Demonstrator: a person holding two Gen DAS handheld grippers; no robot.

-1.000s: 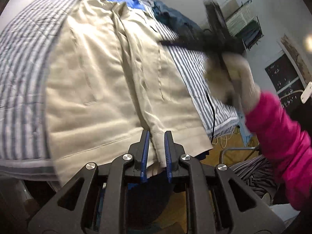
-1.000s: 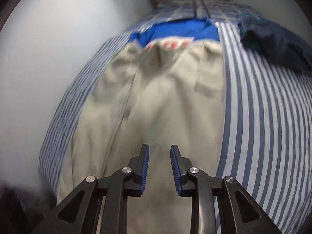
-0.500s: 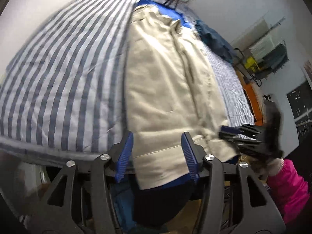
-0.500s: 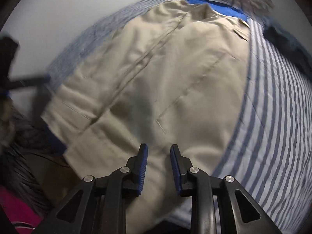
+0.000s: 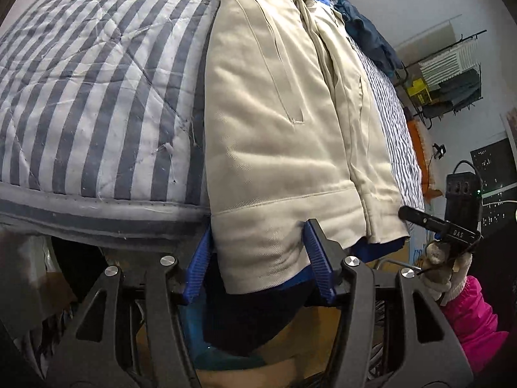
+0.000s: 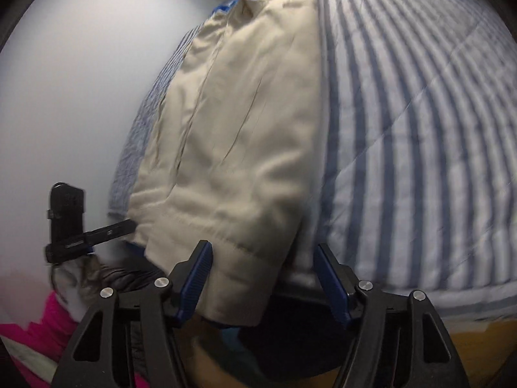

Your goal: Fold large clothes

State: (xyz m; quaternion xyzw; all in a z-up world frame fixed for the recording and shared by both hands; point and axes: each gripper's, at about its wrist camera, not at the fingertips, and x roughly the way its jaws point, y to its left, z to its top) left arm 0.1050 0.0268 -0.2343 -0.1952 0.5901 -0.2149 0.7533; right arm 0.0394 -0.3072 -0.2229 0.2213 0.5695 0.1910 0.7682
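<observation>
Your left gripper (image 5: 257,260) had its jaws spread around the beige jacket's (image 5: 284,110) hem, which overhung the striped bed's (image 5: 97,74) near edge. Your right gripper (image 6: 263,279) had just been opening, straddling the other hem corner. Bare quilt lay beyond.

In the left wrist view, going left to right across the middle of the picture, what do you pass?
Striped quilt → beige jacket → a narrow strip of the same quilt → orange edge beside the bed → black box with a green light.
</observation>
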